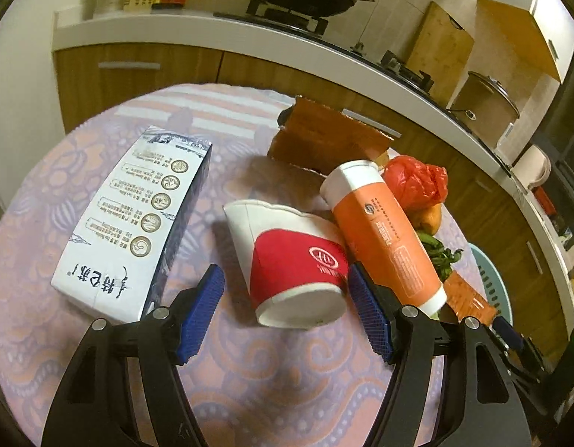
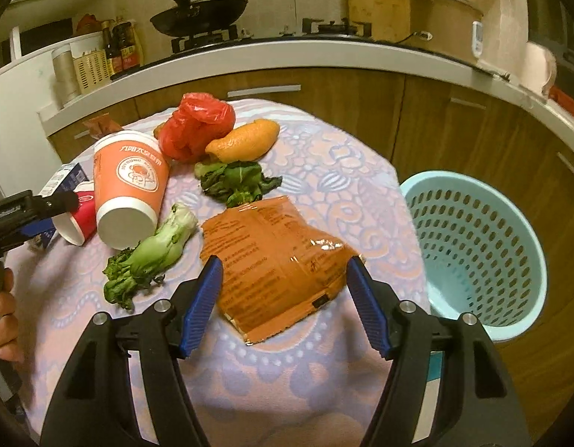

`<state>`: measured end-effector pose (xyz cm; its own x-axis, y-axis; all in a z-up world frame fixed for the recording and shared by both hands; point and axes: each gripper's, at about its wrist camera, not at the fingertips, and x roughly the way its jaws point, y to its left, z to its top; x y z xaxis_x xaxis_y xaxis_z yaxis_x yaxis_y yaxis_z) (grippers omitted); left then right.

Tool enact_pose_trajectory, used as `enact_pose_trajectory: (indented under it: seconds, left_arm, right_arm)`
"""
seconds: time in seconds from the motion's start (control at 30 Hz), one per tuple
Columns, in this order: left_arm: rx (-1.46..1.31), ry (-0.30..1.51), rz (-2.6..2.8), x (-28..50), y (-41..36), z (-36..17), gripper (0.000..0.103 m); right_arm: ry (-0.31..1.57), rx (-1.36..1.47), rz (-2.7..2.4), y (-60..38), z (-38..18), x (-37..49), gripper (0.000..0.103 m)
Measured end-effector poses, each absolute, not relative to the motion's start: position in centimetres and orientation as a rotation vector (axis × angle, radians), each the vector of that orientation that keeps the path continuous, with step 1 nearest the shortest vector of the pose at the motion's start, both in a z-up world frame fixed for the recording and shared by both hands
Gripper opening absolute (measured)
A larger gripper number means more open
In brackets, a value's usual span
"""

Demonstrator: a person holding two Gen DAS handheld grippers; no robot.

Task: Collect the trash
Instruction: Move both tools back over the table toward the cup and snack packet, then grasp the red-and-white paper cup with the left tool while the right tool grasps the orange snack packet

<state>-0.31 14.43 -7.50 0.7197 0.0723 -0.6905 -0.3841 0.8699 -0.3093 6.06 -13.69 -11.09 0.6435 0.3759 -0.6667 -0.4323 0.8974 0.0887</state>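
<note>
progress: early, basket empty | left gripper fingers apart around red cup, unclamped | right gripper fingers apart over orange packet beside basket | remaining on surface: everything

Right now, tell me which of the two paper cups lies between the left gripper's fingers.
The short red-and-white cup, on its side, lies between the open left gripper fingers. The taller orange cup lies outside them, leaning against the short cup.
</note>
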Motion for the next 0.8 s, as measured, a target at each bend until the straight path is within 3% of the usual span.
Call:
enact_pose_trajectory:
  seconds: [0.47,0.8]
  left_arm:
    - [-0.439,0.765,0.243,1.0,13.7,-8.8,0.063]
    - [-0.371,0.716,0.272,0.2,12.6,-7.8,0.061]
  right_arm:
    - [0.817,-0.116,0.444,-13.1,-12.3,7.6,0.069]
    - [0.799,-0.115,0.438,-13.8,-11.5,8.5,0.083]
